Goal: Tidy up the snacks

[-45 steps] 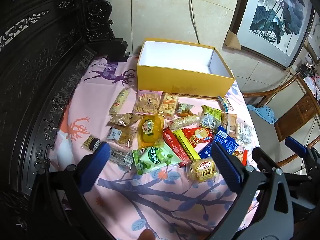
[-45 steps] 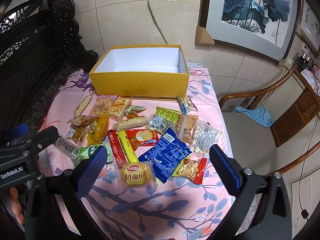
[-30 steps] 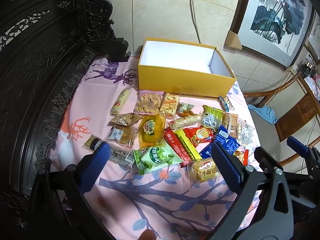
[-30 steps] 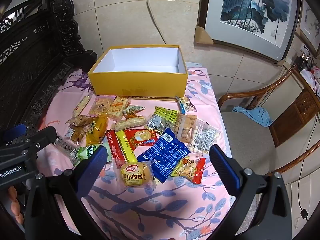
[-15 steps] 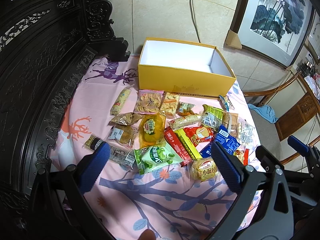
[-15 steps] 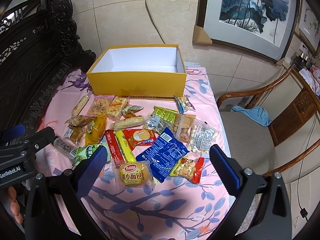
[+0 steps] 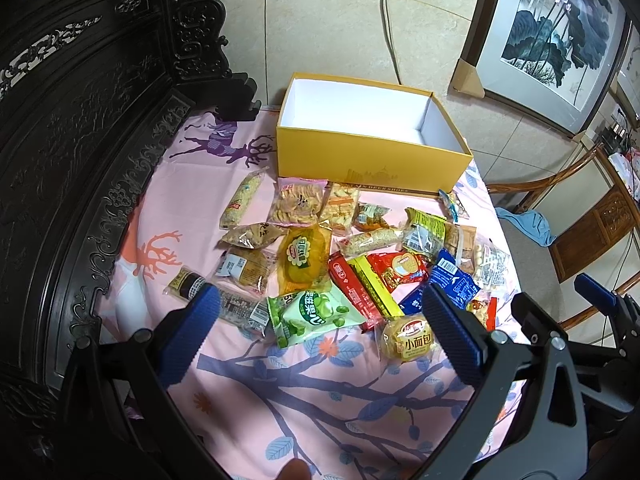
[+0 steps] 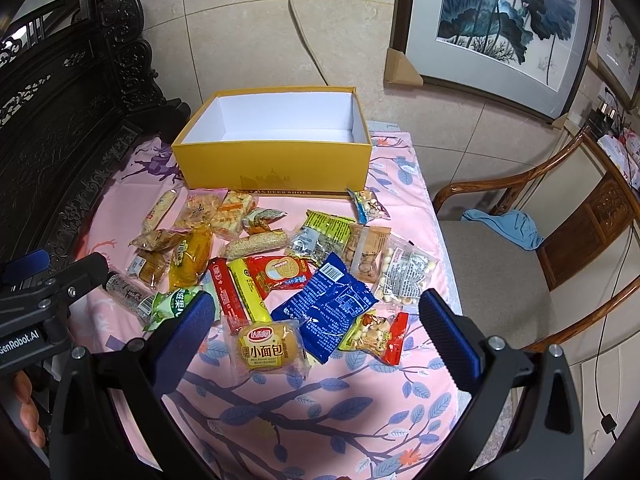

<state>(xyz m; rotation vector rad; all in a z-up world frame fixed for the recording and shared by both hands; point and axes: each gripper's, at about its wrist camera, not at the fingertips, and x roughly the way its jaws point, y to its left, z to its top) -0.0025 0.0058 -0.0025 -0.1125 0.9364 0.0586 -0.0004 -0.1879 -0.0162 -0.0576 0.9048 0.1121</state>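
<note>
Small bun packet [image 8: 267,345], well in front of the yellow box [image 8: 272,162]: "小面包". Box's front wall: gold band lettering ending "DEER SHOES". Left gripper's body, seen from the right wrist view: "GenRobot.AI". Other wrappers illegible.

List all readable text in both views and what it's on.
"小面包": on the small bread pack.
"GenRobot.AI" (first letter cut off): on the left gripper, seen in the right wrist view.
"DEERSHOES", partly legible: gold strip along the yellow box.
Green jelly pack: large Chinese characters, too blurred to read surely.
All other wrappers: print too small.
</note>
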